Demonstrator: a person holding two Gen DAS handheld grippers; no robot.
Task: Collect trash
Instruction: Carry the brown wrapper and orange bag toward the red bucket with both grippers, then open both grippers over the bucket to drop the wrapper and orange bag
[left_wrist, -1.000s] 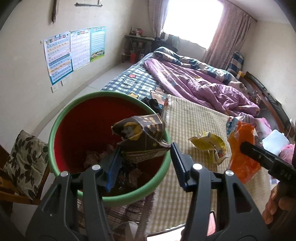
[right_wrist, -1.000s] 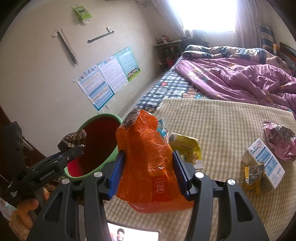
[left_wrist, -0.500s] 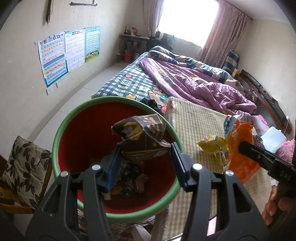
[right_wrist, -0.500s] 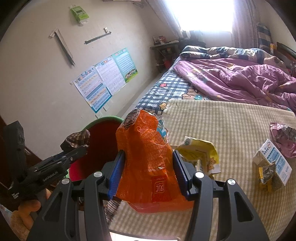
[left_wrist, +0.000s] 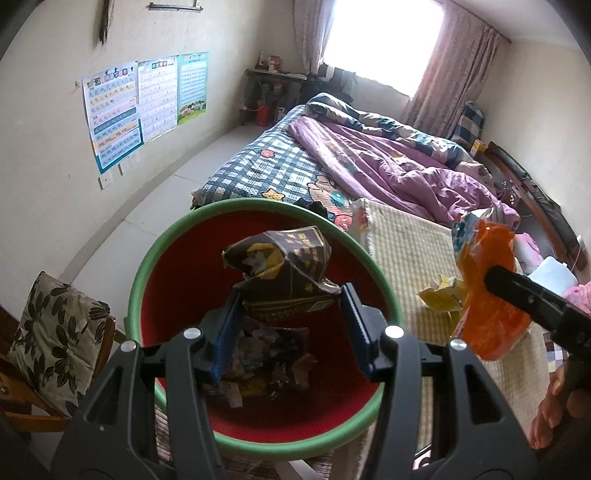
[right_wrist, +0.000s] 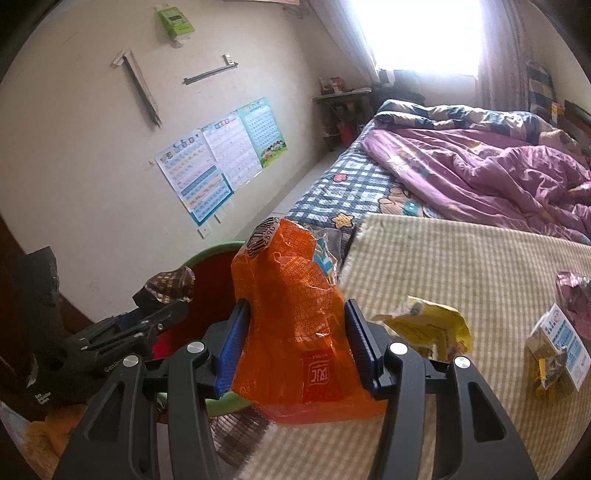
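Since the earlier frames, both grippers had travelled toward the bin (left_wrist: 258, 439), whose mouth came to sit fully under the left gripper (left_wrist: 291, 325), while the yellow wrapper (right_wrist: 428, 328) slipped from behind the orange bag to the right of the right gripper (right_wrist: 295, 343).

Item one: dark wrapper (left_wrist: 284, 273), crumpled, brown-black with yellow print, a torn flap at its left; clamped between the left gripper's blue-padded fingers (left_wrist: 225, 336), its bulk standing beyond the fingertips, above the bin's opening.

Item two: orange bag (right_wrist: 291, 314), glossy, creased, covered in small white print, a red label low down, a barcode patch at its top, clear film and blue-white print behind it; clamped between the right gripper's fingers (right_wrist: 356, 343), rising past the tips.

Bin: green rim, red inside, scraps of wrappers at the bottom, below and behind the left fingers.

Woven mat (right_wrist: 480, 280): yellow wrapper lying right of the right fingers; small blue-and-white carton (right_wrist: 561, 347) farther right.
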